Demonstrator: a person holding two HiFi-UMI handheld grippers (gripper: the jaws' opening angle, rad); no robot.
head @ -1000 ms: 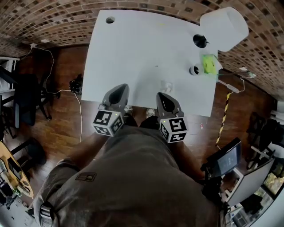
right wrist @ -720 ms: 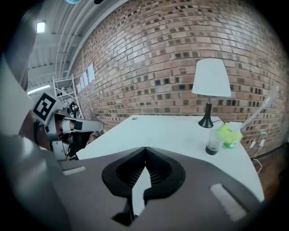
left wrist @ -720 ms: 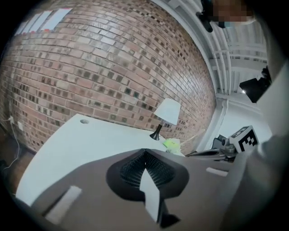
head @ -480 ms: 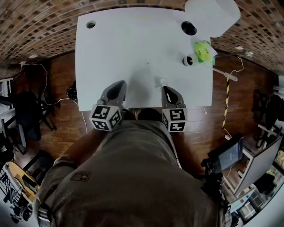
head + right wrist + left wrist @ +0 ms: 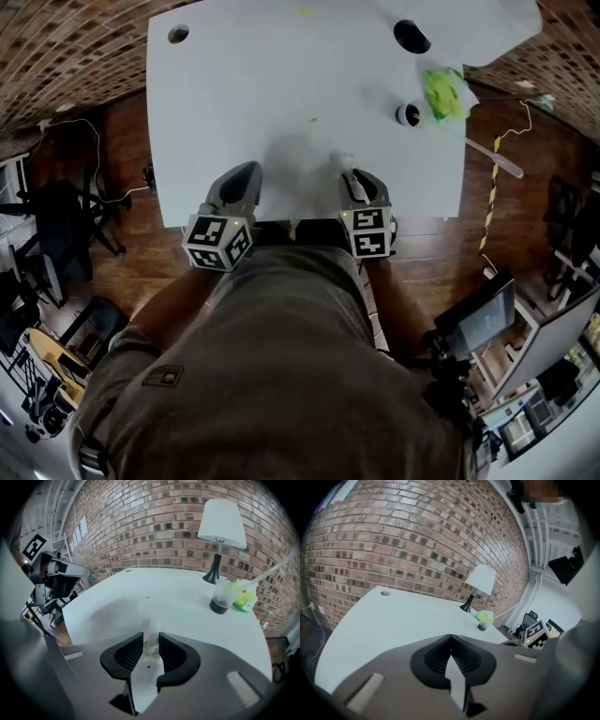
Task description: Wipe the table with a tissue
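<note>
lowered toward table (image 5: 281, 84) since a second ago. right gripper (image 5: 150, 635): jaws opening, crumpled tissue (image 5: 149, 650) between them, just behind the tips. left gripper (image 5: 450, 636): jaws together, empty. tissue probably being released or regripped; wiping not yet begun.

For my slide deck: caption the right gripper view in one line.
Right gripper, jaws opening with a crumpled tissue between them, over the white table; lamp and cup beyond.
</note>
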